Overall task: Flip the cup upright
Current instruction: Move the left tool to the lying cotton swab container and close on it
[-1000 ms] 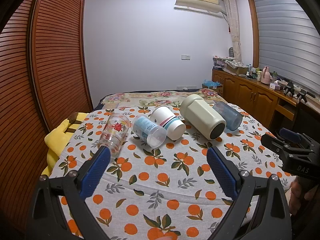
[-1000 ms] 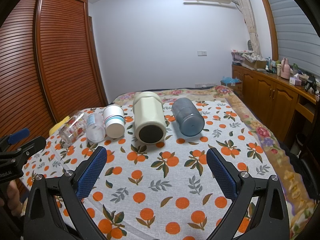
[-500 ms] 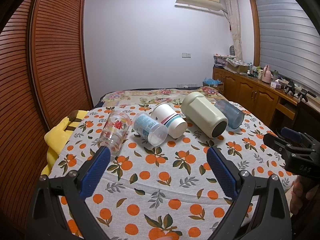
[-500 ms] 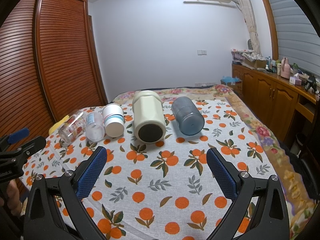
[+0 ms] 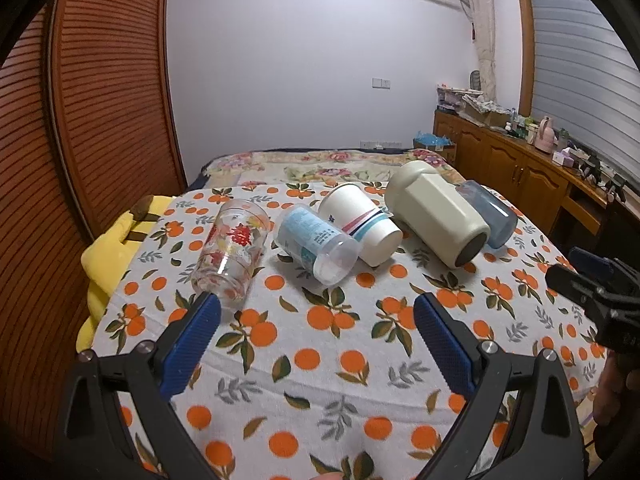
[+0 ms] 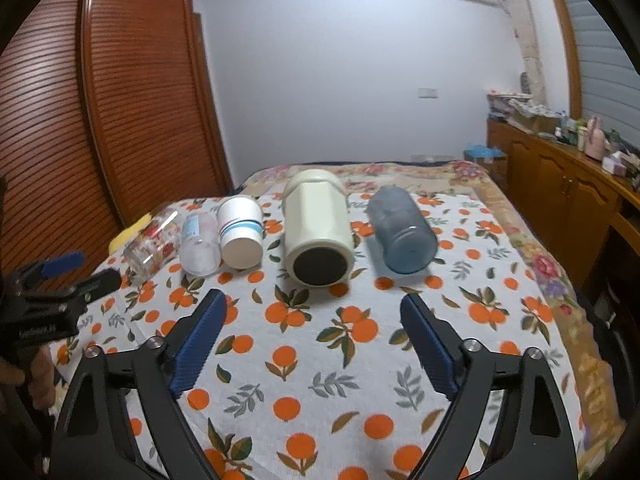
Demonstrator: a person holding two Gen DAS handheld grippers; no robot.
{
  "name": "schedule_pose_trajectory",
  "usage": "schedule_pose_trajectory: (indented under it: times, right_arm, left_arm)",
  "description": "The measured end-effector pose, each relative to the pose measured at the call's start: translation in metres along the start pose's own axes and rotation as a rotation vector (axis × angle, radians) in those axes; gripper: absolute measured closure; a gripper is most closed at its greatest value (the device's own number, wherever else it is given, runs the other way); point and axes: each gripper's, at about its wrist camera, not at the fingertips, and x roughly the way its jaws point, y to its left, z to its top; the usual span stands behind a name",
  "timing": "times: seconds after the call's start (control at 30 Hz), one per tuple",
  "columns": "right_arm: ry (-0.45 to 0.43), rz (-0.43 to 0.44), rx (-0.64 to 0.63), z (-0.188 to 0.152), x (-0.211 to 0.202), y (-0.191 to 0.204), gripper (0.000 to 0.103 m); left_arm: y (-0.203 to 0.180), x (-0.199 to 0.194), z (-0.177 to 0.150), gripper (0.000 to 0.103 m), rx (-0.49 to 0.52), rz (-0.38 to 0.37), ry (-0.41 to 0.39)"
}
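Several cups lie on their sides in a row on the orange-print cloth (image 5: 320, 360): a clear glass with red print (image 5: 230, 250), a clear plastic cup with a blue label (image 5: 316, 246), a white paper cup with stripes (image 5: 360, 224), a big cream tumbler (image 5: 436, 218) and a blue-grey cup (image 5: 490, 216). The right wrist view shows the same row: glass (image 6: 154, 244), plastic cup (image 6: 199, 244), paper cup (image 6: 241, 232), tumbler (image 6: 318, 228), blue-grey cup (image 6: 402, 234). My left gripper (image 5: 316, 314) is open and empty, in front of the glass and plastic cup. My right gripper (image 6: 313, 310) is open and empty, just in front of the tumbler.
A yellow cushion (image 5: 108, 256) lies at the cloth's left edge by the wooden slatted wardrobe (image 5: 100, 120). A wooden sideboard (image 5: 520, 176) with clutter runs along the right wall. The cloth sits on a floral bedspread (image 6: 520, 248).
Both grippers have moved forward toward the row of cups, which now looks larger and nearer. The cups have not moved. Both grippers stay open.
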Motion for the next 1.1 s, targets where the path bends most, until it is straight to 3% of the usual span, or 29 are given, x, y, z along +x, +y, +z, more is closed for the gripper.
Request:
schedule_pose_trajectory:
  times: [0.53, 0.87, 1.1]
  right_arm:
    - [0.068, 0.087, -0.095, 0.045, 0.057, 0.016, 0.015]
    - [0.082, 0.118, -0.094, 0.066, 0.082, 0.011, 0.015]
    - [0.093, 0.138, -0.083, 0.068, 0.091, 0.009, 0.015]
  left_arm:
    - [0.014, 0.082, 0.051, 0.014, -0.085, -0.059, 0.193]
    - [0.020, 0.124, 0.074, 0.021, -0.145, -0.034, 0.287]
    - [0.014, 0.142, 0.074, 0.029, -0.124, -0.006, 0.339]
